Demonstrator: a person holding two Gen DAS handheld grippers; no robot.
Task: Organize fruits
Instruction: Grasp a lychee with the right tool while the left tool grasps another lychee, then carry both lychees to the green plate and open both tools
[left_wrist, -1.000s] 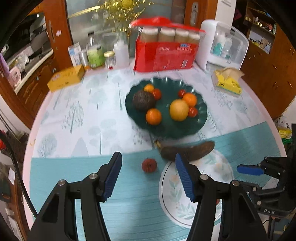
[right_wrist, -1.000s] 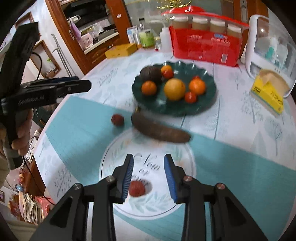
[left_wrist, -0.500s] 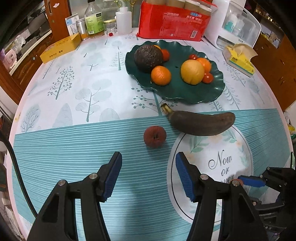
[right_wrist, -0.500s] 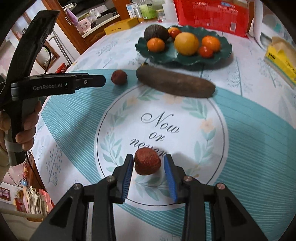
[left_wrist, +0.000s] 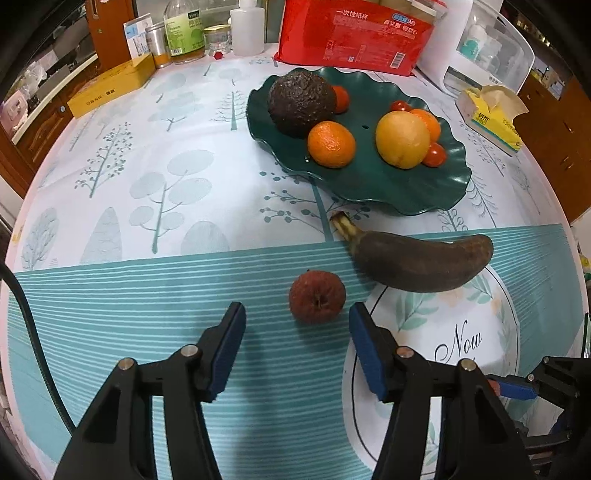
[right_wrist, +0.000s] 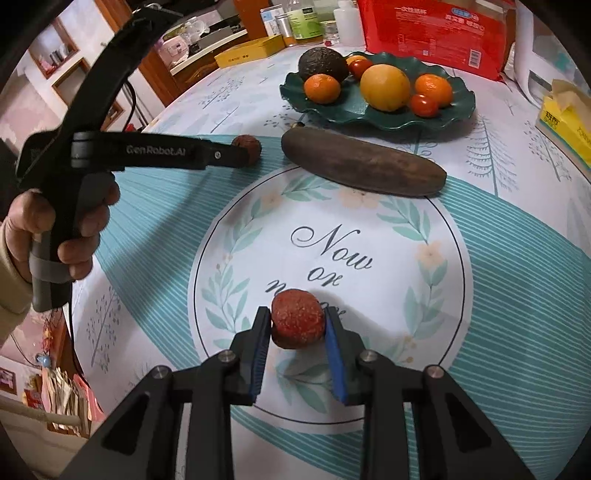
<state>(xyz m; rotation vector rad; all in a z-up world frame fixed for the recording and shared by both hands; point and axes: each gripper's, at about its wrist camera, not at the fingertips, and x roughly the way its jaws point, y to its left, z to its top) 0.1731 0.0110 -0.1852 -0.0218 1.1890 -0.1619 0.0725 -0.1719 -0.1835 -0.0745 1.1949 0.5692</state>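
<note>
Round table (left_wrist: 110, 206) under a printed cloth, pale tree pattern at 12 o'clock, teal stripes toward 6; the rim curves away at 9 and 3 o'clock. Open cloth lies from 9 to 11 o'clock in the left wrist view; the back edge is crowded by a red pack (left_wrist: 354, 35), bottles and a yellow box (left_wrist: 110, 86).

Dark green plate (left_wrist: 406, 192), wavy glossy rim, at 1 o'clock: holds a rough dark avocado, smooth oranges, small red tomatoes.

Blackened banana (left_wrist: 421, 262), matte, curved, lies just beside the plate's near rim, stem toward 10 o'clock (apart from the plate, as far as visible).

Left gripper (left_wrist: 297, 341): jaws have just been closing but stand apart; a red lychee (left_wrist: 317, 295), bumpy and wrinkled, sits on the stripes just ahead of the tips, nearer the right pad, untouched.

Right gripper (right_wrist: 297, 332): jaws have just been closing and both blue pads press a second lychee (right_wrist: 297, 323), pebbled skin, on the white printed circle at 6 o'clock.
</note>
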